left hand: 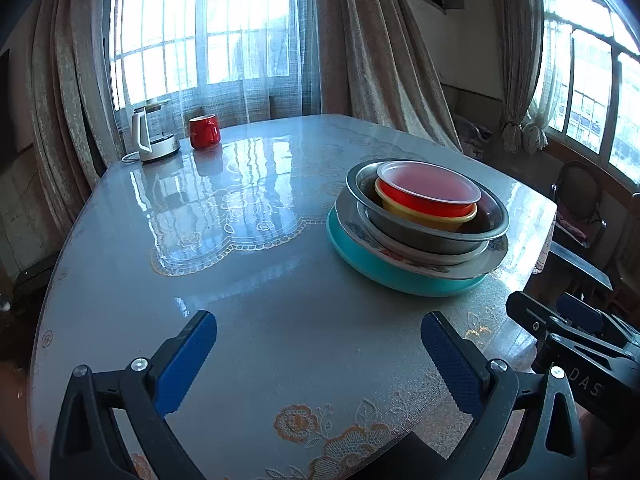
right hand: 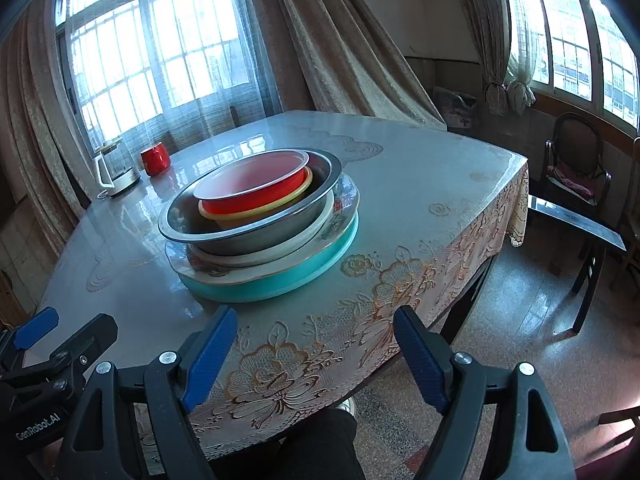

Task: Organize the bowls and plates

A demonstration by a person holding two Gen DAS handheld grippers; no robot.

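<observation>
Daylight pours through barred windows (left hand: 200, 28) and heavy curtains (left hand: 372, 52) behind the table (left hand: 256, 280), whose glossy cover lies over a cloth with lace and flower patterns. Your stack of dishes sits on the right half of the table in the left wrist view and just left of centre in the right wrist view, nearer to you than the far edge. At the bottom is a teal plate (left hand: 384, 276), and on it a flowered plate (left hand: 492, 262), then a white plate (right hand: 288, 246). A steel bowl (left hand: 424, 236) rests on those, holding a yellow bowl (left hand: 432, 222) with a red bowl (left hand: 428, 200) nested in it, its white inside facing up. The nested bowls lean slightly toward one side of the steel bowl. Far off to the left, near the window, stand a red mug (left hand: 204, 131) and a white kettle (left hand: 150, 136) on its base, close together and well apart from the stack. Your left gripper (left hand: 318, 344) hangs above the near part of the table with its blue pads (left hand: 184, 364) spread wide and nothing between them. Your right gripper (right hand: 314, 340) is also released, pads spread, hovering over the near table edge short of the stack, touching nothing. A dark chair (right hand: 576, 168) stands by the right-hand window, and your dark-clothed leg (right hand: 320, 440) shows below the table edge.
</observation>
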